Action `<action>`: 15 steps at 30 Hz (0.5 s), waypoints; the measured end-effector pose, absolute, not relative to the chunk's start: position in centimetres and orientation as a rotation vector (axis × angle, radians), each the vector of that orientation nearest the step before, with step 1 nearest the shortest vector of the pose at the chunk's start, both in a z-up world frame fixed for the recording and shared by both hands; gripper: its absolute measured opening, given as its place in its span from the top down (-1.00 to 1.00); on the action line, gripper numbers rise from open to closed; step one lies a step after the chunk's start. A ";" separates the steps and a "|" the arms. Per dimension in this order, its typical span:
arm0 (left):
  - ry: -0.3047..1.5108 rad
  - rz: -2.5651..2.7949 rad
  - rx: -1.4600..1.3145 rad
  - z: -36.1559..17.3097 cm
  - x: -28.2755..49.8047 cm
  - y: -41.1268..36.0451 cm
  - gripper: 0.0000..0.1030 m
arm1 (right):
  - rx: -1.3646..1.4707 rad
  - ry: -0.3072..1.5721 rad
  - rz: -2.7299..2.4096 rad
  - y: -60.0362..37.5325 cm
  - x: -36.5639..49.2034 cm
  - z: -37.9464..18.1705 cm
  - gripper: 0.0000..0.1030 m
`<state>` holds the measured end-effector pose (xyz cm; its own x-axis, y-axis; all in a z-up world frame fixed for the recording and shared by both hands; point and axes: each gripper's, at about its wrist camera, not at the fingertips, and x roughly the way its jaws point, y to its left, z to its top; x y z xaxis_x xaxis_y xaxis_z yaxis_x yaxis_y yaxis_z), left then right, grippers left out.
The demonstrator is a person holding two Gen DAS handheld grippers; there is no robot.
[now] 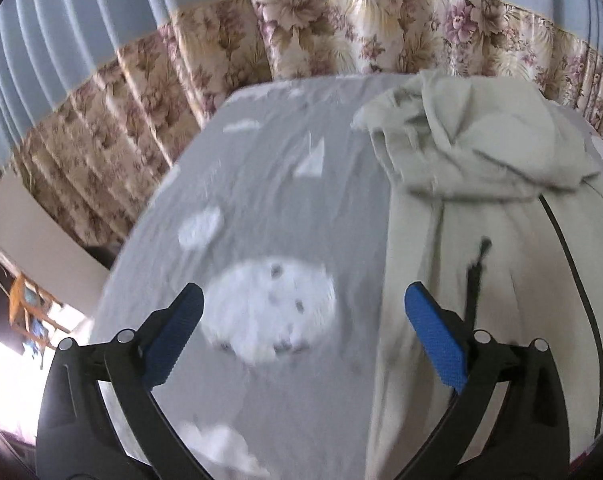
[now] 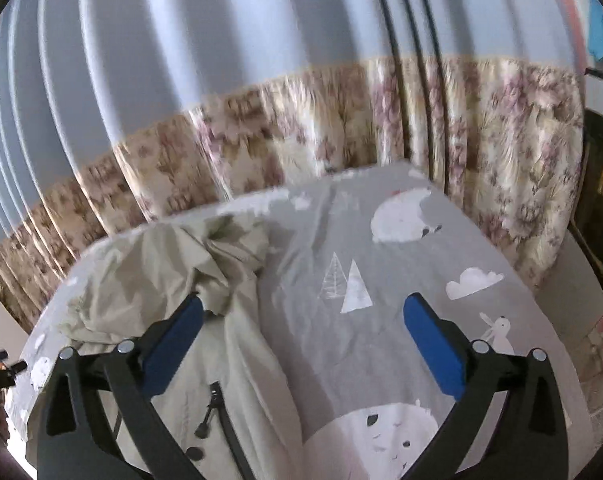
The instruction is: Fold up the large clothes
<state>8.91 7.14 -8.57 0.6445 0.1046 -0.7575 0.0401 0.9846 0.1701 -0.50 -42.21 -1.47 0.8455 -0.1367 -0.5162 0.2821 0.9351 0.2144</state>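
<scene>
A pale beige jacket (image 1: 481, 184) with dark zippers lies on a bed covered by a grey sheet (image 1: 269, 184) printed with white shapes. Its hood end is bunched at the far side. In the left wrist view the jacket fills the right half. My left gripper (image 1: 303, 300) is open and empty above the sheet, just left of the jacket's edge. In the right wrist view the jacket (image 2: 205, 344) lies at the left, with a zipper pull (image 2: 207, 412) near the bottom. My right gripper (image 2: 301, 304) is open and empty above the jacket's right edge and the sheet (image 2: 401, 256).
A curtain, blue above and floral below (image 1: 341, 28), hangs close behind the bed's far edge and also shows in the right wrist view (image 2: 301, 136). A pale board (image 1: 25, 232) stands left of the bed. Dark furniture (image 2: 601, 208) stands to the right.
</scene>
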 end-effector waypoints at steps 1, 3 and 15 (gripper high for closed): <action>0.880 0.039 0.161 -9.2 8.1 7.1 -0.94 | 0.285 0.518 -0.225 -41.7 -1.1 -1.7 -0.95; 0.886 0.056 0.132 -10.3 6.7 7.2 -0.94 | 0.272 0.548 -0.222 -40.8 -2.5 -2.8 -0.92; 0.970 -0.028 0.070 -14.1 0.1 5.2 -0.94 | 0.326 0.838 -0.196 -39.3 -11.0 -9.3 -0.06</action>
<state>0.13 5.25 -14.08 0.5648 0.0072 -0.8252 0.0554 0.9974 0.0466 -11.00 -39.26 -9.33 0.6554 -0.0424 -0.7540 0.2965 0.9327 0.2052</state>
